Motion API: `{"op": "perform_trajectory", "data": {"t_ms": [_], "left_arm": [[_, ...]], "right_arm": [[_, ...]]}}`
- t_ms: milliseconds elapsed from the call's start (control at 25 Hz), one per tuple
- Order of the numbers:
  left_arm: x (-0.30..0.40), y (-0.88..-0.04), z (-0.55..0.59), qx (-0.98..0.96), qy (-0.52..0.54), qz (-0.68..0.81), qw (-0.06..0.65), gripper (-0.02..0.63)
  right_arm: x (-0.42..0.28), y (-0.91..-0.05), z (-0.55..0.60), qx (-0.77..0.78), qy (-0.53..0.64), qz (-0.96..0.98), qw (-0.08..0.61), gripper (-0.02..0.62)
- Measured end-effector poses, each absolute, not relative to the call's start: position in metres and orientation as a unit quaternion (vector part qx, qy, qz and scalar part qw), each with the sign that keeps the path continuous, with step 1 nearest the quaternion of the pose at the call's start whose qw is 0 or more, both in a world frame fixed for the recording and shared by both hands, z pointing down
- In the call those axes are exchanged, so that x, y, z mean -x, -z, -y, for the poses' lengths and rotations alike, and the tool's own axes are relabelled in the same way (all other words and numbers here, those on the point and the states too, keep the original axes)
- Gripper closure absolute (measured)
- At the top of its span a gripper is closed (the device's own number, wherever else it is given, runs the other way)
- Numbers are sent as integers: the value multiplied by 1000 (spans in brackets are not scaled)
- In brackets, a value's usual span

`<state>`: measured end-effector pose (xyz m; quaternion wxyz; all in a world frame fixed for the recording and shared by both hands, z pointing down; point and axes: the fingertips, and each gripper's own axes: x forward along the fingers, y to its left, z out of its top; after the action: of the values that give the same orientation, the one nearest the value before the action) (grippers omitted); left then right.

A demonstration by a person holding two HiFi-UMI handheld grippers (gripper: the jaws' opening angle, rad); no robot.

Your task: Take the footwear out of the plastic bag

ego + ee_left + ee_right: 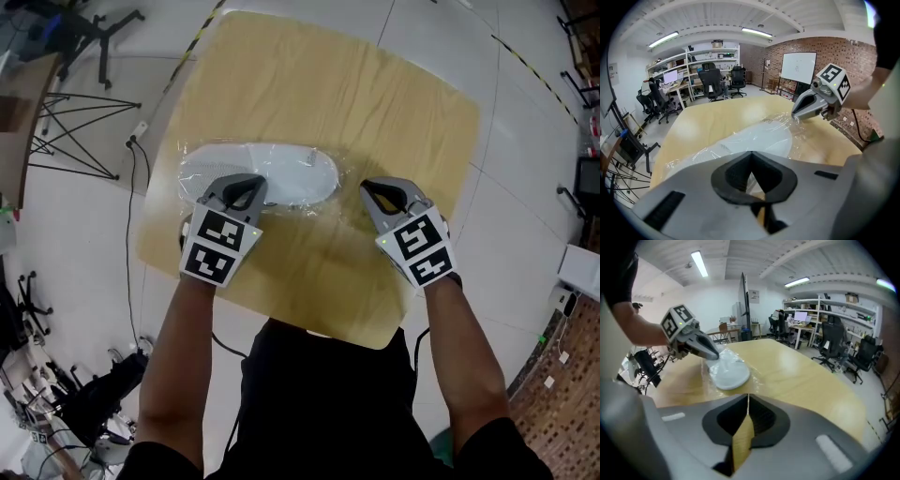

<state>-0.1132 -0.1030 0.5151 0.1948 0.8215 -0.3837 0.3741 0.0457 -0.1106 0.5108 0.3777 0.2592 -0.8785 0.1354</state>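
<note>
1. The footwear point(267, 173), pale and flat-soled, lies inside the clear plastic bag point(330, 208) on the worktop point(328, 89). Its long axis runs left to right across the person's front.
2. The left tool point(246, 184) is clenched at the left end of the footwear. Bag film shows in the slit between its jaws, so I judge that it pinches the bag there and not the footwear itself.
3. The right tool point(367, 186) is clenched too. Its tip is at the crumpled right-hand fringe of the bag, just beyond the footwear's right end. Only worktop colour shows through its slit, so I cannot tell whether any film is caught.
4. The relation that matters is that the two tools stand at opposite ends of the long axis. The left one is on the bag over one end and the right one at the loose film past the other. The footwear lies between them, nearer the left tool.
5. Which end is the bag's mouth cannot be made out. In my judgement the footwear has to leave lengthwise along that left-to-right axis. One tool would need to anchor film while the other opens the far end or draws the footwear through it.
</note>
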Motion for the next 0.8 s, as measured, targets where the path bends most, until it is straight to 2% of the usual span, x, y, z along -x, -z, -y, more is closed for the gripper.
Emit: {"op": "perform_trajectory", "data": {"t_ms": [120, 240, 360, 560, 640, 800], "left_arm": [[114, -516, 101, -821, -378, 385, 188, 598], [114, -517, 102, -819, -381, 385, 188, 598], [112, -518, 102, -819, -378, 385, 197, 598], [110, -511, 97, -824, -368, 384, 194, 600], [109, -502, 94, -831, -362, 382, 184, 600], [109, -485, 92, -837, -358, 382, 161, 600]], "right_arm": [[-27, -519, 75, -213, -119, 879, 410, 526], [-21, -534, 56, -182, -102, 871, 445, 552], [-32, -536, 45, -177, -110, 869, 448, 592], [-66, -533, 35, -187, -135, 858, 459, 592], [-73, -523, 45, -214, -181, 866, 415, 592], [-68, -503, 88, -278, -383, 852, 222, 552]]}}
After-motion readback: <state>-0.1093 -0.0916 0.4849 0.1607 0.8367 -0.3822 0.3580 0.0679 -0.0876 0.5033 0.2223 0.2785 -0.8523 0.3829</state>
